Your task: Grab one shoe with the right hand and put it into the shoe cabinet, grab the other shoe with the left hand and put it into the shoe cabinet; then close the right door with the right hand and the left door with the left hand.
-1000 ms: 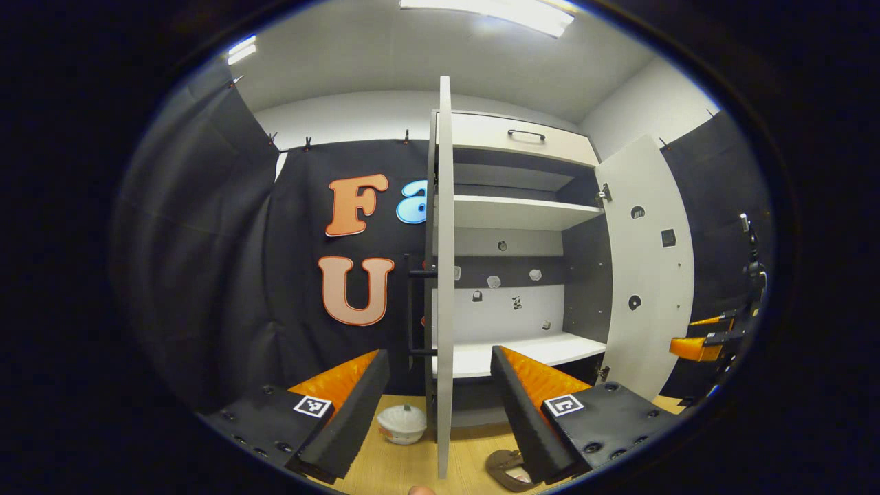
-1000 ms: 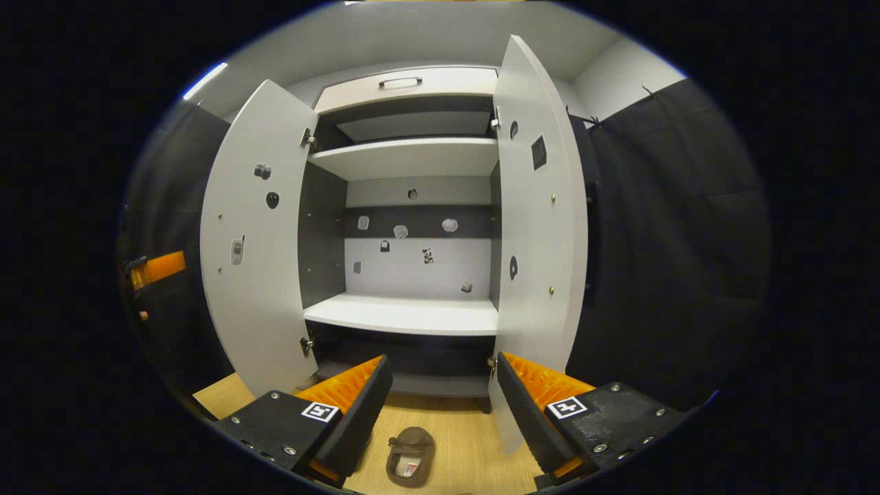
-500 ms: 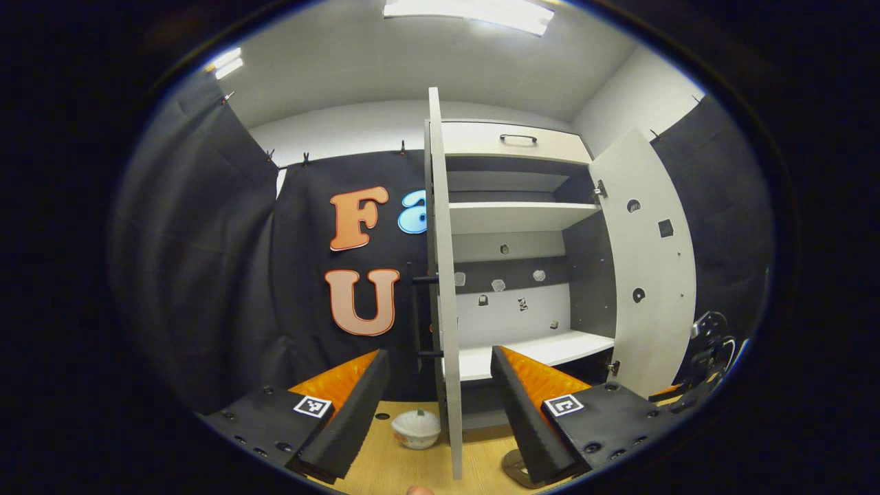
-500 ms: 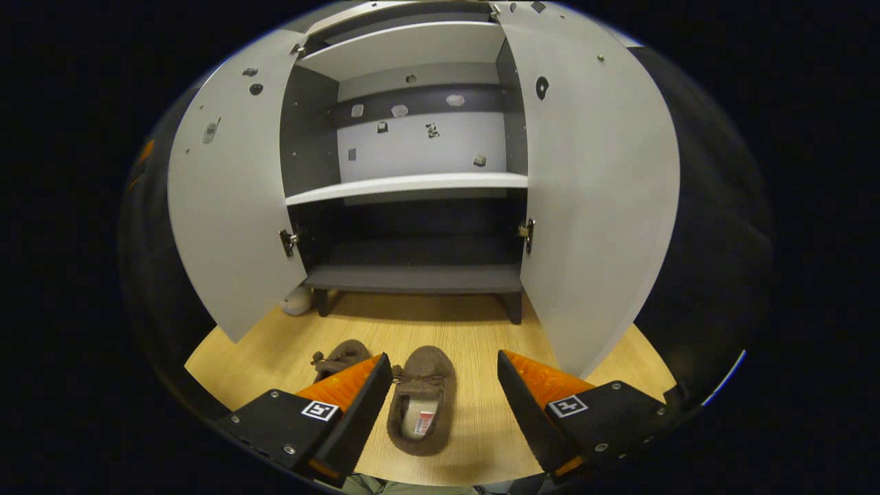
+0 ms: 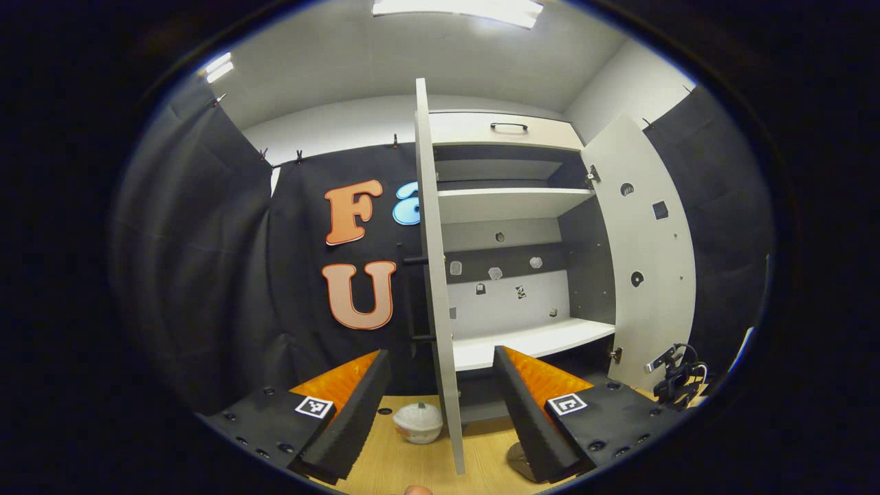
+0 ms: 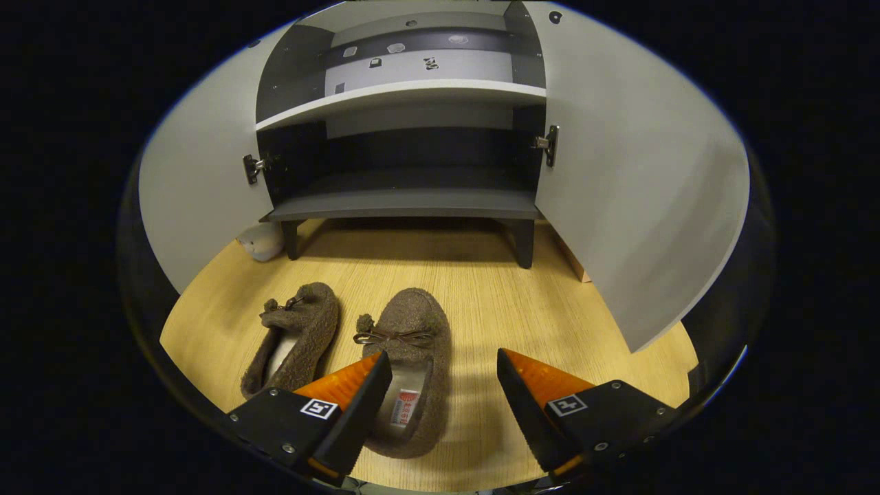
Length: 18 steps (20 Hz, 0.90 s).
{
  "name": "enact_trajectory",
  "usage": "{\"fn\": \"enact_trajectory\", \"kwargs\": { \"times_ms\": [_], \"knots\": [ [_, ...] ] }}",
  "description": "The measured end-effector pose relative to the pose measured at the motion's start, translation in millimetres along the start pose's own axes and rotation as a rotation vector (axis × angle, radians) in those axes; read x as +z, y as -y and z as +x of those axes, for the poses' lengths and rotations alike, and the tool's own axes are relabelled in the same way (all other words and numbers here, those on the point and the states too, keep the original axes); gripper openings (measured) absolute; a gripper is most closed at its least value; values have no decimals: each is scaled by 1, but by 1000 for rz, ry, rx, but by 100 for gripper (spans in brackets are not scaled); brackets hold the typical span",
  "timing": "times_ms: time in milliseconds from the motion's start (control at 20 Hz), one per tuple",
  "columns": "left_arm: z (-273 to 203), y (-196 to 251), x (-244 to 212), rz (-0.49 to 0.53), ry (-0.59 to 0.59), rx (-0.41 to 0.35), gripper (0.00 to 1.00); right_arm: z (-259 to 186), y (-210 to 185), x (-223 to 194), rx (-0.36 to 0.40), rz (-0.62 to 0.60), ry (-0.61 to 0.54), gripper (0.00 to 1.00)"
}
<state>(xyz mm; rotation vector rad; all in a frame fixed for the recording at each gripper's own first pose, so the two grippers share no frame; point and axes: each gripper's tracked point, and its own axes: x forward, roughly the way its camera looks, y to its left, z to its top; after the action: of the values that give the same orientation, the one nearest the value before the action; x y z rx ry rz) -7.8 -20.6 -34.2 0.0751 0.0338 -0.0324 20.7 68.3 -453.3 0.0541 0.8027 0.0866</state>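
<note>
the right tool (image 6: 443, 385) is held wide open and empty. the nearer shoe (image 6: 411, 371) is seen on the floor just ahead, under its left finger, long axis pointing toward the shoe cabinet (image 6: 402, 203). the left tool (image 5: 440, 388) is also spread open, holding nothing.

From my remote seat I make out a pale wooden floor (image 6: 522, 302), a small round white object (image 5: 417, 421) on it — beside the cabinet's foot, ceiling light strip (image 5: 457, 8) overhead, white back wall (image 5: 330, 127).

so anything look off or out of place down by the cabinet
Only the small white object on the floor by the cabinet's left front leg; I cannot tell what it is. Both slippers sit upright, side by side.
</note>
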Motion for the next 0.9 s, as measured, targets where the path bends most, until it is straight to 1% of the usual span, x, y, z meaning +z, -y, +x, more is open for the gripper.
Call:
{"fn": "enact_trajectory", "kwargs": {
  "times_ms": [150,200,250,300,350,400,450,550,600,650,750,800,850,900],
  "knots": [
    [2,-3,1,-12,7,10,98,11,-1,-8,0,-10,-28,93],
    [3,-4,1,-16,8,11,98,13,-4,-9,12,-3,-40,90],
    [2,-4,1,-24,8,12,98,15,-7,-10,27,4,-48,87],
    [2,-4,3,-30,11,9,98,17,-8,-12,34,4,-53,82],
    [2,-4,3,-35,14,10,98,17,-8,-12,38,5,-56,80],
    [2,-5,5,-41,18,10,98,18,-10,-12,45,11,-59,76],
    [2,-5,6,-45,22,10,98,18,-13,-14,56,20,-67,74],
    [0,-5,9,-49,29,10,98,20,-17,-23,84,53,-105,66],
    [-1,-4,9,-49,30,8,97,22,-20,-27,94,72,-122,58],
    [-2,-3,9,-50,32,5,97,23,-21,-31,99,78,-127,55],
    [-3,-4,9,-49,34,5,97,26,-13,-37,70,70,-130,48],
    [-2,-5,10,-48,35,8,97,26,-11,-38,54,78,-133,40],
    [-3,-5,9,-47,34,11,97,28,-7,-35,36,94,-125,36],
    [-3,-4,10,-45,31,11,97,27,-4,-31,26,111,-118,12]
  ]
}}
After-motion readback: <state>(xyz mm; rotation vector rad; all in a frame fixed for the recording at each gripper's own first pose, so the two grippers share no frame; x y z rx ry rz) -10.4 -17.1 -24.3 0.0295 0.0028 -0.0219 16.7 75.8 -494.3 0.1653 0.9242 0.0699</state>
